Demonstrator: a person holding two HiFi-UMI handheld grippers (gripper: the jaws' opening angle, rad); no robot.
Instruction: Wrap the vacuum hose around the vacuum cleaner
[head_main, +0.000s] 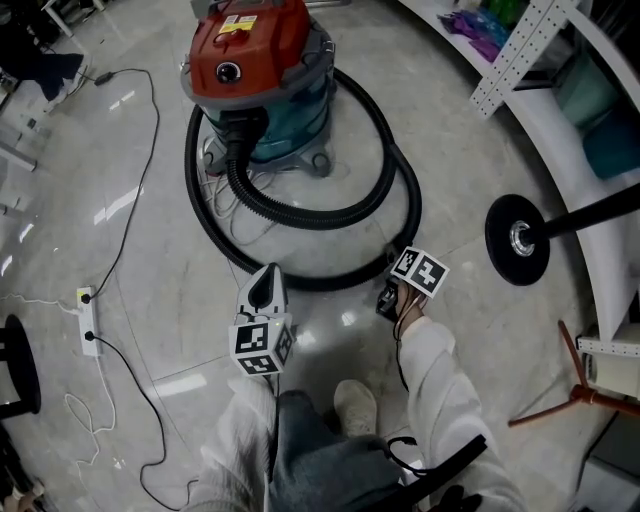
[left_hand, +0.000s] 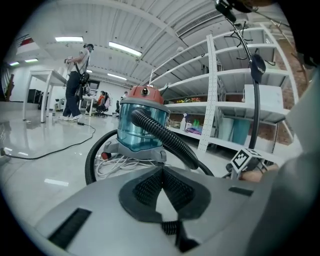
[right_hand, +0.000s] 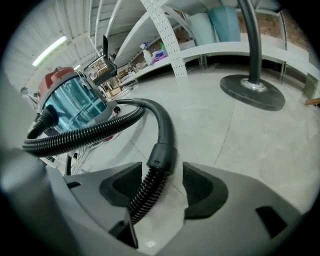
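Nearest, the left gripper (head_main: 265, 290) hangs low over the floor with its jaws pressed together and nothing between them; the left gripper view (left_hand: 161, 172) shows only bare pads meeting at the tips. Just right of it, the right gripper (head_main: 388, 300) has its jaws spread, and the vacuum hose (right_hand: 90, 132) runs up between them. The smooth black cuff (right_hand: 162, 157) sits right at the jaw mouth, with ribbed hose below it. There is a gap on the right side, so it looks not yet pinched.

Beyond that, the hose lies on the floor in a wide loop (head_main: 300, 217) that curves round the front and right of the vacuum cleaner (head_main: 255, 70) and plugs into the front of it. So it is partly round the body but loose and lying low. A white cord (left_hand: 120, 162) is bundled at the vacuum base.

Handling guess: the ribbed hose is light, springy and bendy and will want to uncoil, and the ribs give the pads bite. The rigid cuff is the better hold, since it won't crush or slide. The canister looks heavy enough to stay put.

Further right stand a black round stand base (head_main: 518, 238) and white shelving (head_main: 520, 50).
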